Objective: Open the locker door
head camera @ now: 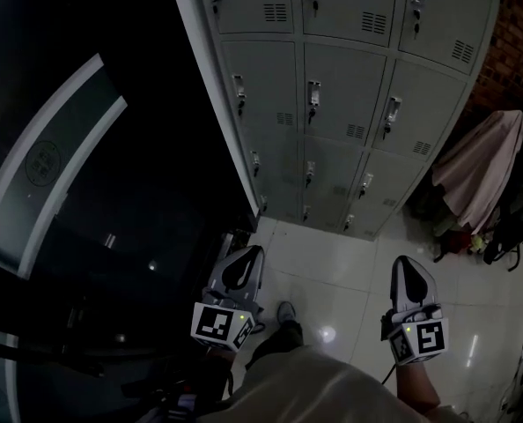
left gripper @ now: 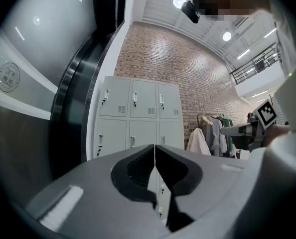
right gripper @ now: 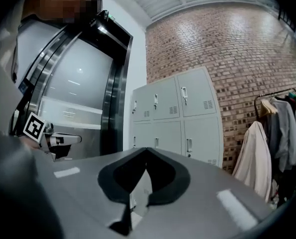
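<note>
A grey bank of lockers [head camera: 332,95] stands ahead against the wall. Every door looks closed, and each carries a small handle with a lock, like this handle [head camera: 313,95]. My left gripper [head camera: 244,256] hangs low over the floor, well short of the lockers, jaws shut with nothing between them. My right gripper [head camera: 406,263] is beside it at the same height, also shut and empty. In the left gripper view the closed tips of the left gripper [left gripper: 154,146] point at the lockers [left gripper: 138,113]. In the right gripper view the right gripper [right gripper: 147,149] faces the lockers [right gripper: 178,118] too.
A dark glass wall with a curved white band [head camera: 85,166] runs along the left of the lockers. To their right a pale garment [head camera: 482,170] hangs on a clothes rack with bags beneath. A brick wall [head camera: 521,33] rises behind. White floor tiles [head camera: 332,271] lie between me and the lockers.
</note>
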Available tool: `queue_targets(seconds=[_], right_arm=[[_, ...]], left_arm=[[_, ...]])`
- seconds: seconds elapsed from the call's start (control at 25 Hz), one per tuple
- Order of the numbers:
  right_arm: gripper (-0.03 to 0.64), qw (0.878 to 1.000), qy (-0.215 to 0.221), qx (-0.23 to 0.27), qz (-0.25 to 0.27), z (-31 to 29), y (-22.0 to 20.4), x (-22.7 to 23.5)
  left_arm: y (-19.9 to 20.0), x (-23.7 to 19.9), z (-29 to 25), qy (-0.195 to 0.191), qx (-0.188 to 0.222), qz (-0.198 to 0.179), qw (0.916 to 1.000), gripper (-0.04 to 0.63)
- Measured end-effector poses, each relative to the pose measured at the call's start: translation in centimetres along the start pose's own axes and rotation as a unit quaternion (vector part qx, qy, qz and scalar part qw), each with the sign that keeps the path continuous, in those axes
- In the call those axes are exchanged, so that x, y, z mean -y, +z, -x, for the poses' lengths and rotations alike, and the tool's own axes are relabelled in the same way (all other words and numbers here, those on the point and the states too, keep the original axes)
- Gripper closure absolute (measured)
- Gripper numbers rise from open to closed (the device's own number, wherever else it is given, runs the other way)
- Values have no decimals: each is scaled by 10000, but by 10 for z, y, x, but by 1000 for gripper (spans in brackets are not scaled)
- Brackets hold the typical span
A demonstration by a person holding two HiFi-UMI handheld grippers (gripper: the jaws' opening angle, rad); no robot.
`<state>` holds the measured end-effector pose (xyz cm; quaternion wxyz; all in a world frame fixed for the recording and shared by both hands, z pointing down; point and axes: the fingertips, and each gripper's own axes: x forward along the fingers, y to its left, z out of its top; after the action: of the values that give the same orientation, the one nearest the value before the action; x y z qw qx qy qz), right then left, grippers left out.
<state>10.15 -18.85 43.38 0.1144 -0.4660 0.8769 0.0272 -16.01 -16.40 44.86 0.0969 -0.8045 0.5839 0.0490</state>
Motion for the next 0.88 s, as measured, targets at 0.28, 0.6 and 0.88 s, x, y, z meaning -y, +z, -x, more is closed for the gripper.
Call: queue_targets(seconds=[0.28,0.6,0.88], right_arm=[[596,9999,8,-89,-57,-110,-38,-4],[516,9984,466,-292,-160,-203,-79,-10],[495,9950,782,-572,-243,-306,-134,24]], left_arm=[[-26,-76,-73,-228,74,-57,9997,529],[-66,-110,-123,-275,61,172,9995,525],[-85,-109,-152,-209,-12,310,9993,526]])
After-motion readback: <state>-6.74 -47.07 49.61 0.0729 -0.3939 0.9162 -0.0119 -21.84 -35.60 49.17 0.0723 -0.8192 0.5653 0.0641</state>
